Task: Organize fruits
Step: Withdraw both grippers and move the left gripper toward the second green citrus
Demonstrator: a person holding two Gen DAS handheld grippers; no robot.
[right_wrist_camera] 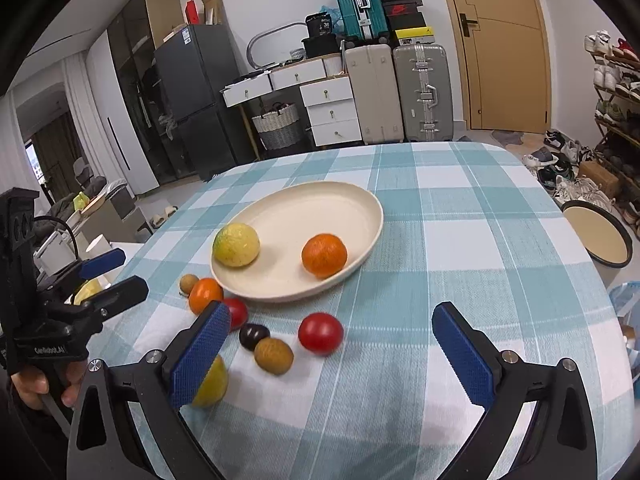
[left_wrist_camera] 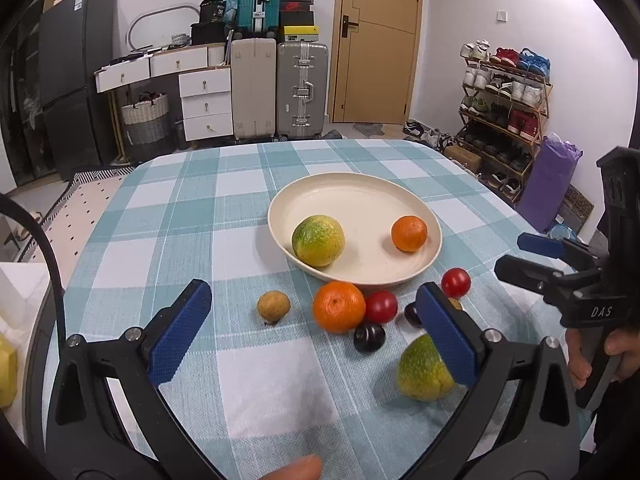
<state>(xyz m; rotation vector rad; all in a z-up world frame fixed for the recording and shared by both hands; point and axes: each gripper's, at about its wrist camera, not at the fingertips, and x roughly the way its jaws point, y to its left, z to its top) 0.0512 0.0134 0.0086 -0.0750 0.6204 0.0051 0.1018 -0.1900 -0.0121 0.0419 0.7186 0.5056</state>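
Observation:
A cream plate point(left_wrist_camera: 352, 196) point(right_wrist_camera: 320, 208) on the checked cloth holds a green-yellow citrus point(left_wrist_camera: 318, 241) and a mandarin point(left_wrist_camera: 409, 233). In front of it lie a brown fruit point(left_wrist_camera: 273, 306), an orange point(left_wrist_camera: 338, 306), two red tomatoes point(left_wrist_camera: 381, 306) point(right_wrist_camera: 320, 333), a dark plum point(left_wrist_camera: 369, 337) and a second green-yellow citrus point(left_wrist_camera: 420, 368), half hidden by a pad. My left gripper point(left_wrist_camera: 314, 292) hangs open above this cluster, nothing between its pads. My right gripper point(right_wrist_camera: 331, 310) is open too, empty, over the tomato and a brown fruit point(right_wrist_camera: 274, 355).
Each gripper shows at the edge of the other's view: the right gripper point(left_wrist_camera: 510, 254), the left gripper point(right_wrist_camera: 130, 272). The table's far edge point(left_wrist_camera: 320, 142) drops to the floor. A round stool point(right_wrist_camera: 598, 236) stands to the right, with suitcases and a shoe rack beyond.

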